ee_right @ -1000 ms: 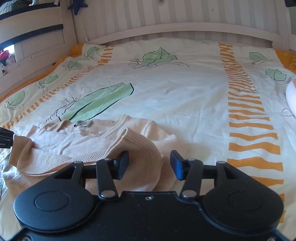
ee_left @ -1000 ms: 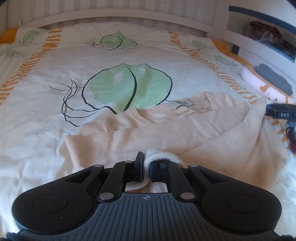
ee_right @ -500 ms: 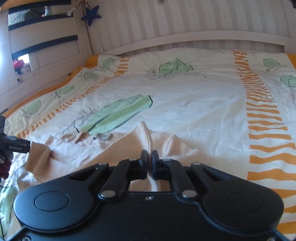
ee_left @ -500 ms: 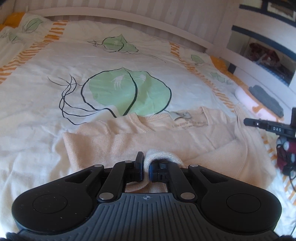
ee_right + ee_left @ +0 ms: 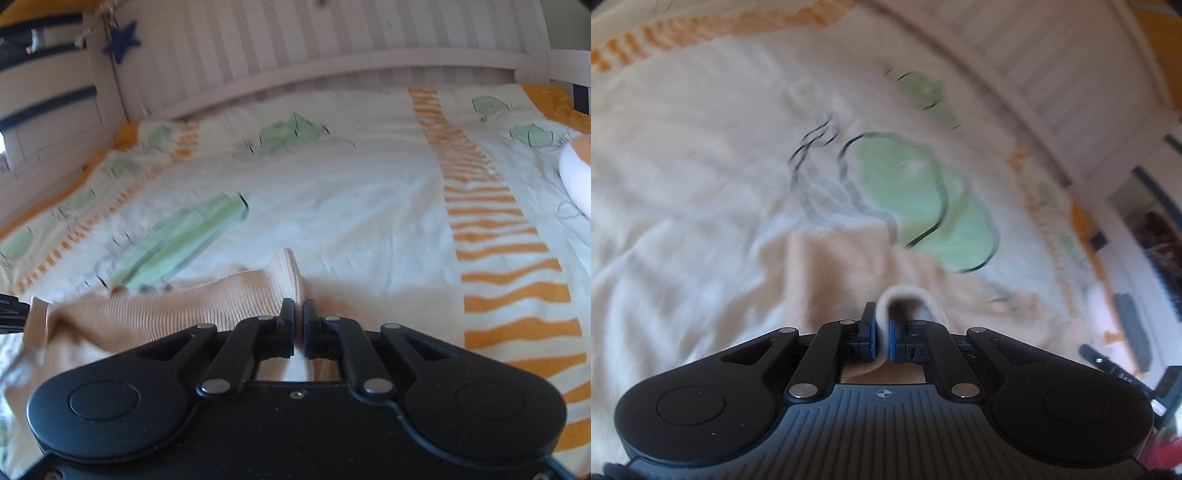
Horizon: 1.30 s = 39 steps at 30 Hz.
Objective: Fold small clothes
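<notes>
A small beige knit sweater (image 5: 834,273) lies on the bed and is lifted at two edges. My left gripper (image 5: 882,332) is shut on a fold of its edge, which loops up between the fingers. My right gripper (image 5: 298,325) is shut on the ribbed hem of the sweater (image 5: 184,310), which stretches away to the left towards the other gripper's tip (image 5: 11,312). The left wrist view is blurred by motion. The right gripper's tip (image 5: 1108,365) shows at the lower right of the left wrist view.
The bed cover (image 5: 351,192) is white with green leaf prints and orange stripes. A white slatted headboard (image 5: 332,66) runs along the far side. A white and orange pillow (image 5: 576,177) lies at the right. Shelves (image 5: 1156,229) stand beside the bed.
The right gripper shut on the ribbed hem and lifted it. Both grippers have raised the sweater; the left view has swung and tilted with fast motion.
</notes>
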{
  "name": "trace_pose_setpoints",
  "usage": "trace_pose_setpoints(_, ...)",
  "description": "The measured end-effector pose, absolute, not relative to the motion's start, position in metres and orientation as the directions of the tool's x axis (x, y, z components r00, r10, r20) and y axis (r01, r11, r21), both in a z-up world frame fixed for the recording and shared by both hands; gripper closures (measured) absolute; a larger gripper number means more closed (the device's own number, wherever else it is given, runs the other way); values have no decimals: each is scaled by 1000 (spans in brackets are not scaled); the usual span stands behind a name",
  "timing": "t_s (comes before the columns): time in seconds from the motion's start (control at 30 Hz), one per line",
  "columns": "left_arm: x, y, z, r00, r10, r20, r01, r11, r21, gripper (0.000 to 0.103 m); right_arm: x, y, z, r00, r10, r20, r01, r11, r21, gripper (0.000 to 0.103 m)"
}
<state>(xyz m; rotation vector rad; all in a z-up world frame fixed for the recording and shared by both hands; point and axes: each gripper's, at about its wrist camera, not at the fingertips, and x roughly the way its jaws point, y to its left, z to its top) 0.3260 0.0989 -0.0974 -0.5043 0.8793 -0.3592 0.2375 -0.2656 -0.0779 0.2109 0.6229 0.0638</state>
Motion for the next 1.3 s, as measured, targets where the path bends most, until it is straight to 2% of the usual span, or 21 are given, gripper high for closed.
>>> trace_pose_setpoints(0.1, 329, 106, -102, 598, -510, -618, 55, 796, -603, 97, 236, -265, -85, 800, 121, -587, 9, 977, 214, 92)
trace_pose_setpoints(0.4, 329, 107, -99, 608, -489, -625, 65, 816, -575, 96, 233, -271, -85, 803, 126, -582, 27, 969, 247, 92)
trace_pose_setpoints(0.57, 329, 93, -94, 603, -505, -617, 147, 831, -537, 68, 234, -271, -85, 801, 131, -585, 27, 967, 255, 92)
trace_pose_setpoints(0.67, 327, 78, -90, 607, -483, -631, 219, 865, -451, 63, 234, -270, -85, 799, 135, -585, 27, 966, 259, 92)
trace_pose_setpoints(0.77, 325, 74, -90, 619, -478, -623, 233, 869, -436, 64, 234, -270, -85, 799, 141, -585, 25, 964, 266, 91)
trace_pose_setpoints(1.0, 331, 103, -103, 665, -503, -552, 58, 772, -633, 65, 234, -270, -86, 799, 140, -584, 31, 962, 273, 91)
trace_pose_setpoints(1.1, 330, 103, -103, 667, -510, -543, 61, 764, -642, 65, 233, -270, -86, 802, 137, -582, 33, 962, 271, 91)
trace_pose_setpoints(1.13, 329, 103, -101, 671, -510, -538, 70, 766, -640, 71, 233, -269, -86, 805, 132, -579, 35, 963, 268, 92)
trace_pose_setpoints(1.17, 329, 102, -100, 675, -510, -534, 76, 768, -636, 86, 232, -269, -85, 808, 128, -575, 35, 964, 263, 92)
trace_pose_setpoints(1.2, 328, 102, -98, 680, -505, -532, 81, 773, -630, 91, 232, -268, -84, 812, 125, -570, 33, 966, 258, 92)
trace_pose_setpoints(1.3, 329, 98, -95, 678, -492, -546, 93, 794, -601, 92, 232, -266, -83, 813, 134, -567, 16, 968, 252, 92)
